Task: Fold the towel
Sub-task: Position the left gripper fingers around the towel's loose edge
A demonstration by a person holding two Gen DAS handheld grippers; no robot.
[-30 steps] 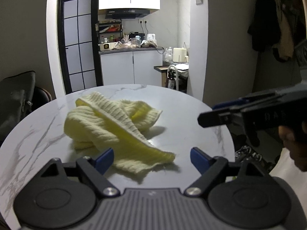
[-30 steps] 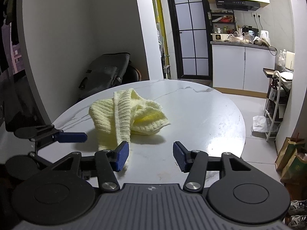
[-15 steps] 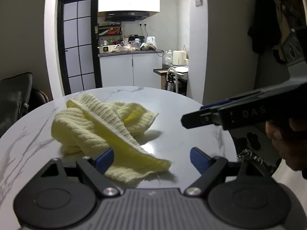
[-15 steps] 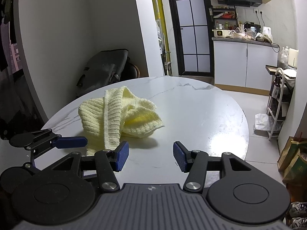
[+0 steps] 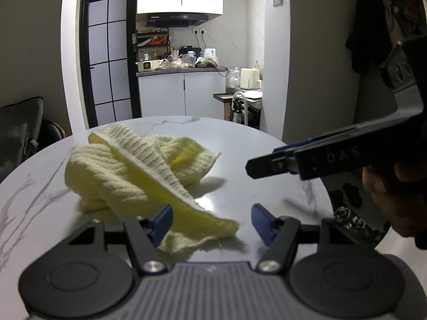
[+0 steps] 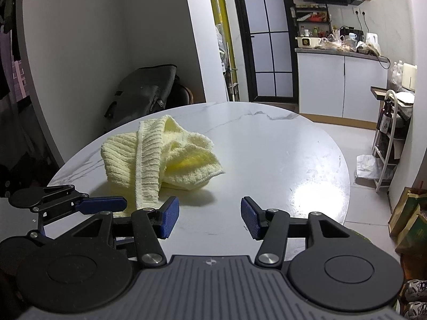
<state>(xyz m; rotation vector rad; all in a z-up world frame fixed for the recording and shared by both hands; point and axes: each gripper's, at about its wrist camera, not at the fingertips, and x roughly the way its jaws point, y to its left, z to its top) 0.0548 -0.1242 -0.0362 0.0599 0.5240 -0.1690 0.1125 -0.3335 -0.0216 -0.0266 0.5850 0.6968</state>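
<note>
A crumpled pale yellow ribbed towel (image 5: 138, 170) lies in a heap on a round white marble table (image 5: 253, 144). My left gripper (image 5: 212, 224) is open, low over the table's near edge, with the towel's near corner between its blue pads. My right gripper (image 6: 209, 216) is open and empty, just short of the towel (image 6: 160, 157) in the right wrist view. The right gripper's finger shows at the right of the left wrist view (image 5: 307, 157). The left gripper's finger shows at the lower left of the right wrist view (image 6: 88, 204).
A dark bag (image 6: 141, 90) rests on a chair behind the table at the left. A kitchen counter (image 5: 181, 93) and a black glass door (image 5: 106, 66) stand beyond. A wire rack with bottles (image 6: 389, 138) and paper bags (image 6: 411, 221) stand on the floor at the right.
Both grippers have moved slightly closer to the towel. The right gripper's finger has risen and reached further left in the left wrist view. The towel lies unchanged.
</note>
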